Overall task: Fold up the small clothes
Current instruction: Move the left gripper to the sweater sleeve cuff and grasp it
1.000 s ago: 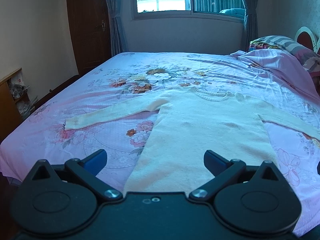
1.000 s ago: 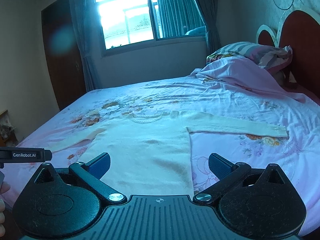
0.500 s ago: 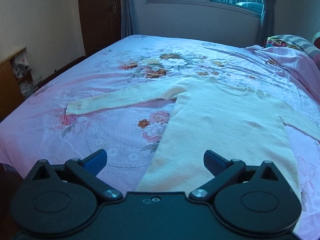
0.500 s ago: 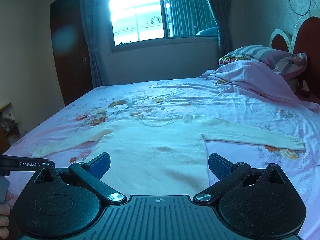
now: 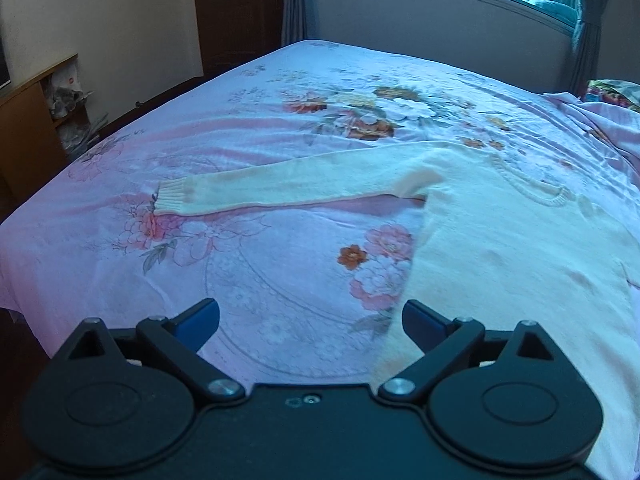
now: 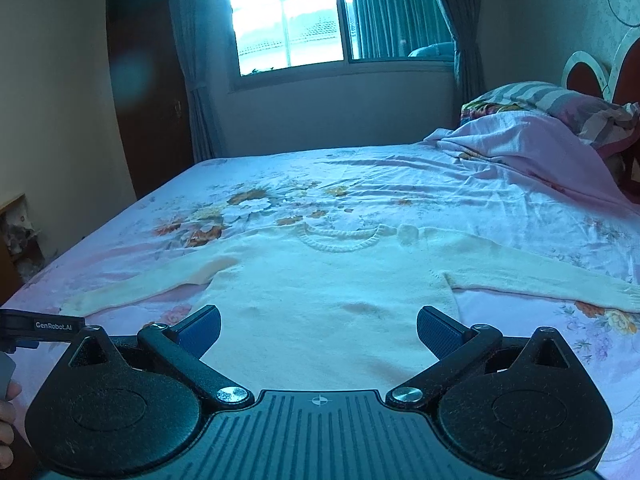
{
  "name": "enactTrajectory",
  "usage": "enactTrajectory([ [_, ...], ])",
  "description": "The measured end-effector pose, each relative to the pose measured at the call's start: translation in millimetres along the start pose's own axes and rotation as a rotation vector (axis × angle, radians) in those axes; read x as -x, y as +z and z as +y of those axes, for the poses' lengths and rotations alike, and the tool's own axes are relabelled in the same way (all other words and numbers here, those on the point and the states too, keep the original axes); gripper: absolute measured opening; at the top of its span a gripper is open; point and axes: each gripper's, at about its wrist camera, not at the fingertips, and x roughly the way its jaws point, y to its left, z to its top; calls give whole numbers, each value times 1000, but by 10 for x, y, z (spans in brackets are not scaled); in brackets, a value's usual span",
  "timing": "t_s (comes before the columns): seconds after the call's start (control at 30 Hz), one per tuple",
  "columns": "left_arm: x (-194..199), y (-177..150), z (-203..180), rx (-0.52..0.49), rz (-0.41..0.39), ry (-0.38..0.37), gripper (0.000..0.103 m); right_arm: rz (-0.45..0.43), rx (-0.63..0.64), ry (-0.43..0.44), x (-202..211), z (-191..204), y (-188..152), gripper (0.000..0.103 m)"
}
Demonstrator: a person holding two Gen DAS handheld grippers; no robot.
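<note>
The cream sweater (image 6: 320, 296) lies flat and unfolded on the bed (image 6: 440, 200), so all folding is left; both grippers' jaws are spread, holding nothing.

hem: sweater (image 5: 500, 264) hem hidden behind gripper body | right sleeve (image 6: 560, 288) cuff cut off at frame edge

A wide bed (image 6: 460, 200) covered with a pink floral-printed sheet carries a cream knitted long-sleeved sweater (image 6: 328, 292), lying flat with both sleeves spread outward. At the head end, a rumpled pale pink blanket (image 6: 532, 144) lies heaped beside a striped pillow (image 6: 560, 100).
</note>
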Motion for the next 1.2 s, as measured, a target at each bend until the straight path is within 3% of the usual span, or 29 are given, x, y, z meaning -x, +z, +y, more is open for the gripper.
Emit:
enactTrajectory([
  [0.27, -526, 211, 368, 97, 84, 30, 79, 43, 22, 4, -426, 137, 52, 103],
  [0.4, -810, 348, 593, 168, 116, 38, 78, 67, 26, 13, -663, 200, 65, 103],
  [0.8, -1691, 681, 1196, 493, 230, -57, 60, 123, 63, 21, -1371, 389, 69, 103],
  [0.97, -1965, 738, 1346, 599, 223, -80, 57, 142, 60, 13, -1688, 396, 65, 103],
  [1.2, -2232, 831, 1522, 738, 154, -117, 55, 161, 70, -30, -2162, 317, 100, 103],
])
